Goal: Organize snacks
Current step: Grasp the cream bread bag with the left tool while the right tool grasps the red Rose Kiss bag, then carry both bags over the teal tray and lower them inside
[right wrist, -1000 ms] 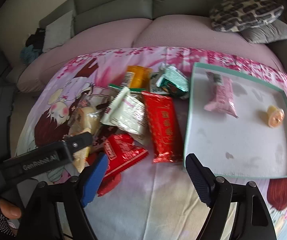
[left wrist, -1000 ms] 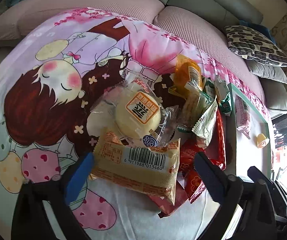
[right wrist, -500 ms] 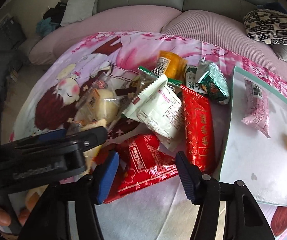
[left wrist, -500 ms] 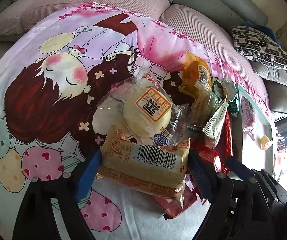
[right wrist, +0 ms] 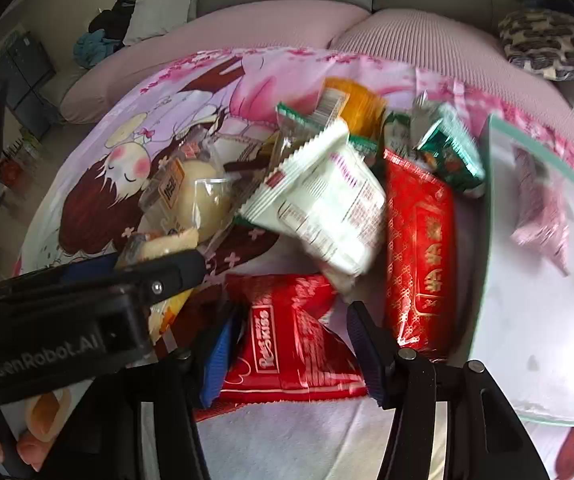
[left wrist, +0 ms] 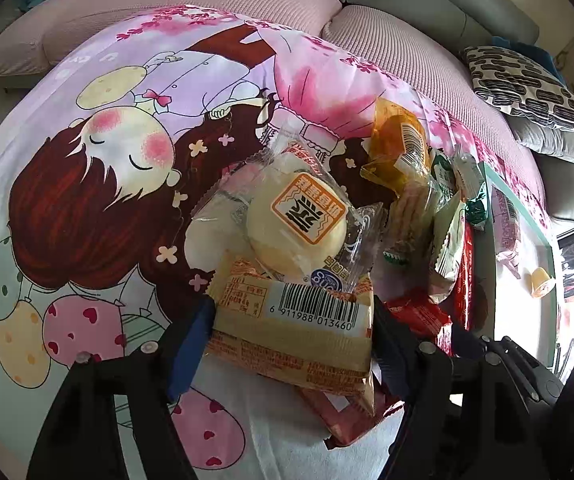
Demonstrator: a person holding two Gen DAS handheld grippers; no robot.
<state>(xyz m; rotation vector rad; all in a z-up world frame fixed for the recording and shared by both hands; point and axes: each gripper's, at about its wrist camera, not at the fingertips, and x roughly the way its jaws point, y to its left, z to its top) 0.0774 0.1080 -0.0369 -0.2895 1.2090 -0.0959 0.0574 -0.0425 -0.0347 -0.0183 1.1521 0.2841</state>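
Observation:
A heap of snack packets lies on a cartoon-print sheet (left wrist: 87, 200). My left gripper (left wrist: 289, 332) is closing on a yellow cake packet (left wrist: 287, 312) with a barcode, and its pads touch both ends. A round bun packet (left wrist: 295, 224) lies just beyond it. My right gripper (right wrist: 293, 352) is closing on a red packet (right wrist: 287, 332), which is pinched and creased between the pads. The left gripper's black body (right wrist: 87, 320) crosses the right wrist view at the left.
A white tray with a green rim (right wrist: 481, 272) lies to the right, holding a pink packet (right wrist: 539, 208) and a small jelly cup (left wrist: 541, 282). White (right wrist: 327, 200), long red (right wrist: 419, 248), green (right wrist: 451, 156) and orange (left wrist: 399, 136) packets fill the middle. A sofa with cushions (left wrist: 527, 80) stands behind.
Both grippers' jaws have narrowed onto their packets. The right gripper has dropped lower and nearer the heap, and the red packet now sits between its pads. The left gripper stayed in place.

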